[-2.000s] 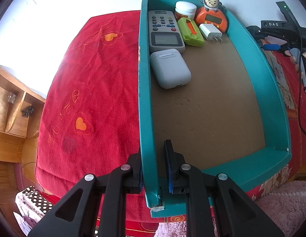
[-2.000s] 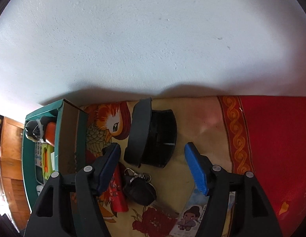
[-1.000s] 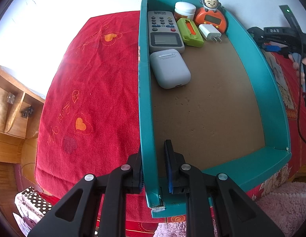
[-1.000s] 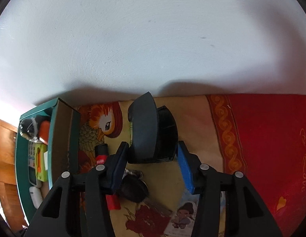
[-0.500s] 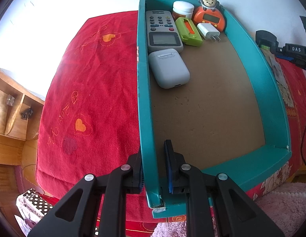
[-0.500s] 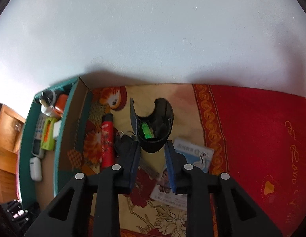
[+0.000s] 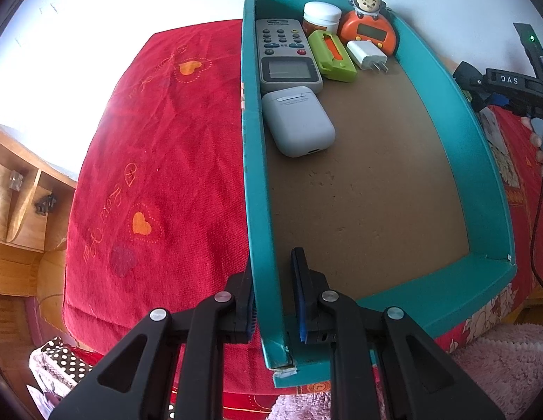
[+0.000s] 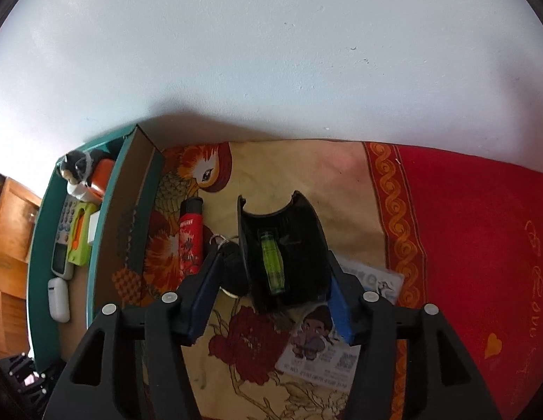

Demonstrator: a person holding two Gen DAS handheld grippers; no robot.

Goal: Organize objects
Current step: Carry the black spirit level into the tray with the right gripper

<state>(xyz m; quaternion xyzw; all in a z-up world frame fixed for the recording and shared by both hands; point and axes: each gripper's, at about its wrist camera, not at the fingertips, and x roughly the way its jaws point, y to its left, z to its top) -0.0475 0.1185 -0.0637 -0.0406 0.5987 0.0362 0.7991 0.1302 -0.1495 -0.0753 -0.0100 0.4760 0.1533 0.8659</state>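
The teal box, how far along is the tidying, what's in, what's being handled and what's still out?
Done: remote, earbud case, green case, charger, jar and monkey timer sit in the teal box. In hand: left gripper clamps the box wall; right gripper jaws are opening around the black holder. Left: red lighter, keys, cards.

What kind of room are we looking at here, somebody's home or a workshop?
Most likely a room in a home, perhaps a bedroom. A red cloth with hearts covers a soft surface, wooden furniture stands beside it, and a teal box holds household bits such as a remote control.
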